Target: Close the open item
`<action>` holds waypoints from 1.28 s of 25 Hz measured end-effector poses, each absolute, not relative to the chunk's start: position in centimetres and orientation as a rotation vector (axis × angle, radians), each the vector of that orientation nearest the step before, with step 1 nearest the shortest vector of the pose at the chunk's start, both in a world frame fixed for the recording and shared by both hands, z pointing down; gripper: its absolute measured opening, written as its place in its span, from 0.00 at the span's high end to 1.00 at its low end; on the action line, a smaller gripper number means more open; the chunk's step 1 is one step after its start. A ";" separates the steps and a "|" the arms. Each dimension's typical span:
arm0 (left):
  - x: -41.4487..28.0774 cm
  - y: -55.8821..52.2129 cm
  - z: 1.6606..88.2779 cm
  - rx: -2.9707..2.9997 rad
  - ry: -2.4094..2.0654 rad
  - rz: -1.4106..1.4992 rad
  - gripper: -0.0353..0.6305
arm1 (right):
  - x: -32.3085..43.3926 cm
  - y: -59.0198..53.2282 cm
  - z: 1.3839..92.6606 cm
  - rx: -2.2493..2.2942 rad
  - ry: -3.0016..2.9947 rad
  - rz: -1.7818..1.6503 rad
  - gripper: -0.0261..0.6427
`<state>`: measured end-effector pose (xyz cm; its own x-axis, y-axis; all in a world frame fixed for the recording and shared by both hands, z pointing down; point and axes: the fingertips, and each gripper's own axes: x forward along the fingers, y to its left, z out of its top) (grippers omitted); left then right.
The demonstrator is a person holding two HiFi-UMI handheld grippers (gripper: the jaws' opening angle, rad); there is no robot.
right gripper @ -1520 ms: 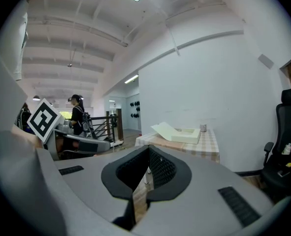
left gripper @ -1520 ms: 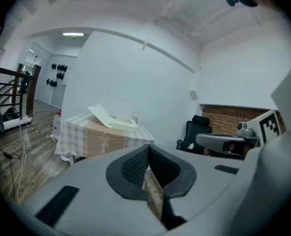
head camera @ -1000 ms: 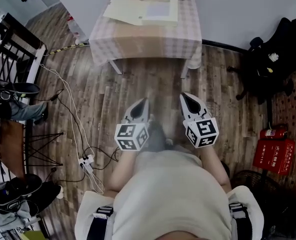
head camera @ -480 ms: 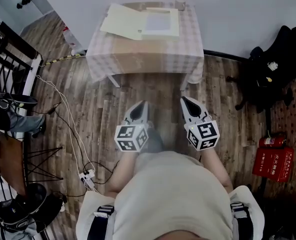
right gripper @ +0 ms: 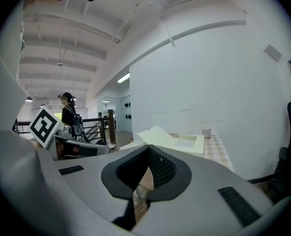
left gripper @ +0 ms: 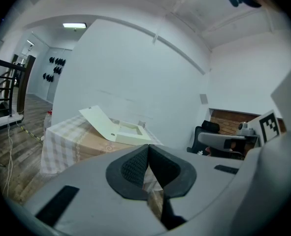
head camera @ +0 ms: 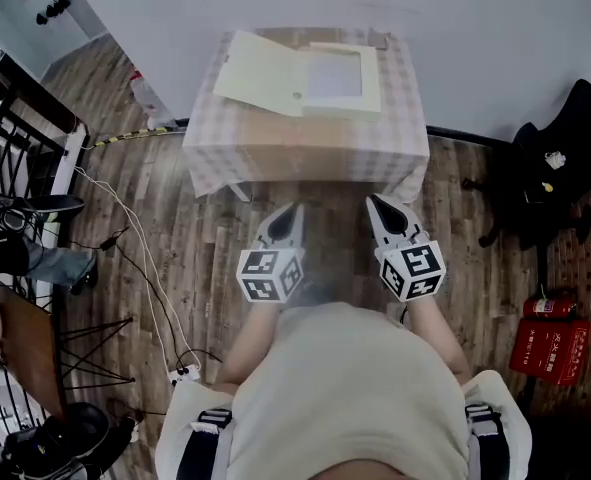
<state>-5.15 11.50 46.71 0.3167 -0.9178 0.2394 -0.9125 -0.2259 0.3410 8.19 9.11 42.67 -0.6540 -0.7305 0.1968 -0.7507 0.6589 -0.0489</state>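
**Box (head camera: 341, 76) open on worktop (head camera: 377, 154); left tongs (head camera: 296, 208) and right tongs (head camera: 373, 200) shut and empty**

I'm holding both sets of tongs out in front of me over the wooden floor (head camera: 190, 223), side by side. They're short of the worktop's near edge and touching nothing. The left tongs have their jaws pressed together with nothing between the pads. The right tongs are the same, closed and bare (each gripper view shows the dark ribbed pads meeting at the tip).

The cream box sits on the worktop's checked cloth, towards the far edge and roughly midway between the left and right edges. Its lid (head camera: 261, 73) is up on the tray's left side, tilted out towards the worktop's left edge, so the pale inside of the tray lies open. A small grey cup (right gripper: 206, 132) stands by the far right corner. Off to my right on the floor I can see a black chair (head camera: 560, 143) and a red box (head camera: 547, 346).
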 end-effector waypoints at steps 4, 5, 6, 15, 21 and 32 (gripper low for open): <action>-7.7 8.3 46.9 2.177 -1.608 -0.002 0.94 | 5.9 5.9 43.1 1.235 -2.701 0.207 0.96; -8.3 7.5 47.0 2.177 -1.605 0.000 0.94 | 5.3 5.2 43.2 1.238 -2.698 0.211 0.96; -9.0 6.8 47.1 2.176 -1.602 0.000 0.94 | 4.7 4.5 43.4 1.240 -2.694 0.213 0.96; -12.3 0.3 47.9 2.197 -1.566 0.020 0.94 | 1.9 -1.5 44.2 1.285 -2.661 0.223 0.96; -13.9 -2.9 47.7 2.217 -1.537 0.029 0.94 | 0.0 -5.0 44.1 1.303 -2.649 0.225 0.96; -16.8 -7.3 50.1 2.156 -1.539 0.069 0.94 | 0.2 -8.3 45.5 1.330 -2.572 0.255 0.96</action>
<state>-16.82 -7.25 50.14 0.3639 -0.8770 0.3139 -0.9014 -0.2467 0.3557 0.23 -8.25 45.51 -0.5596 -0.7783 0.2846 -0.8191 0.5717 -0.0471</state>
